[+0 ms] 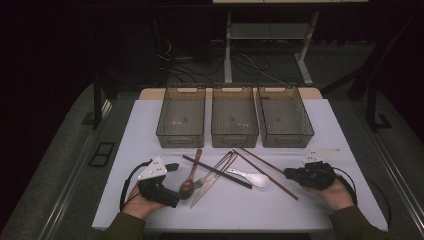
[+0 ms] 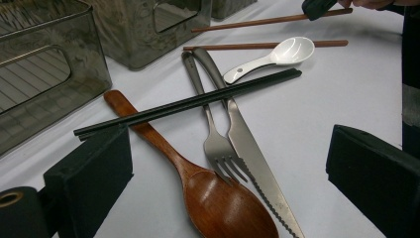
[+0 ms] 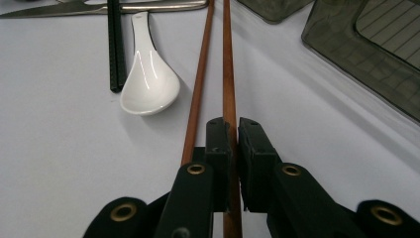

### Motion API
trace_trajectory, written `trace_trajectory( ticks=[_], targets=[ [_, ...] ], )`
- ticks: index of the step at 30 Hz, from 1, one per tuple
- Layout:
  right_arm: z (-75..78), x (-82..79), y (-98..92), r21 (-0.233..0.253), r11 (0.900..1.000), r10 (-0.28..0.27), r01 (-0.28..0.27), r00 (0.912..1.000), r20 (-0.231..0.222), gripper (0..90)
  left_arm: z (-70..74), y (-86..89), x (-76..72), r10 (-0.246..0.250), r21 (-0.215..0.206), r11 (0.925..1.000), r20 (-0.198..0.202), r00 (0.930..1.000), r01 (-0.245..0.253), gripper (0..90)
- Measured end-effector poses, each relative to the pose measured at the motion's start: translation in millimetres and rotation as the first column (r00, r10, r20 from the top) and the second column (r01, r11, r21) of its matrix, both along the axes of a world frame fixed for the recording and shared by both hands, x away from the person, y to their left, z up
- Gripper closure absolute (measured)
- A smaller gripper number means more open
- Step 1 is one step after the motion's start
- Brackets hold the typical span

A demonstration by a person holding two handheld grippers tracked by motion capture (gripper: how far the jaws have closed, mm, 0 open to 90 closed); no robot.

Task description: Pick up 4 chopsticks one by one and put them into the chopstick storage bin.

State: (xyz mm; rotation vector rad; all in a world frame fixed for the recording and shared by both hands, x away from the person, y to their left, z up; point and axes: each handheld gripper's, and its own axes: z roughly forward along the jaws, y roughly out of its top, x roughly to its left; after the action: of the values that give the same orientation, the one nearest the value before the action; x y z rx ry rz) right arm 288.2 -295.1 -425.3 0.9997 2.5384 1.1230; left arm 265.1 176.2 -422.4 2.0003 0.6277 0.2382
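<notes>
My right gripper is shut on one brown chopstick, pinched near its end. The second brown chopstick lies just beside it on the white table. A white ceramic spoon rests to their left, next to a pair of black chopsticks. My left gripper is wide open near the bowl of a wooden spoon. A fork and a serrated knife lie under the black chopsticks.
Three smoky translucent bins stand in a row at the back: left, middle and right. They look empty. The white tabletop has bare room along its front edge and both sides.
</notes>
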Motion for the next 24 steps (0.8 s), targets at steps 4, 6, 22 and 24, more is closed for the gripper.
trace_trajectory(
  ticks=[4,6,22,24],
  targets=[
    [1.8,-1.3,-0.8,0.011,1.0,0.005,-0.005,1.0,-0.003,83.9,-2.1,2.4,1.3,0.005,-0.015,0.9999,-0.008,1.0,-0.006,3.6],
    [2.8,-1.7,-1.2,0.017,1.0,0.009,-0.009,1.0,0.0,83.9,-3.7,4.3,2.6,0.008,-0.021,0.9997,-0.015,0.9999,-0.009,3.6],
    [10.9,-6.1,-2.5,0.061,0.998,0.033,-0.034,0.9993,0.014,83.9,-10.5,3.8,5.5,-0.017,-0.029,0.9994,-0.032,0.9993,0.016,0.0],
    [12.0,-6.7,-1.5,0.06,0.997,0.047,-0.048,0.9987,0.018,83.9,-11.0,3.5,6.4,-0.016,-0.03,0.9995,-0.035,0.9993,0.015,0.0]
  ],
)
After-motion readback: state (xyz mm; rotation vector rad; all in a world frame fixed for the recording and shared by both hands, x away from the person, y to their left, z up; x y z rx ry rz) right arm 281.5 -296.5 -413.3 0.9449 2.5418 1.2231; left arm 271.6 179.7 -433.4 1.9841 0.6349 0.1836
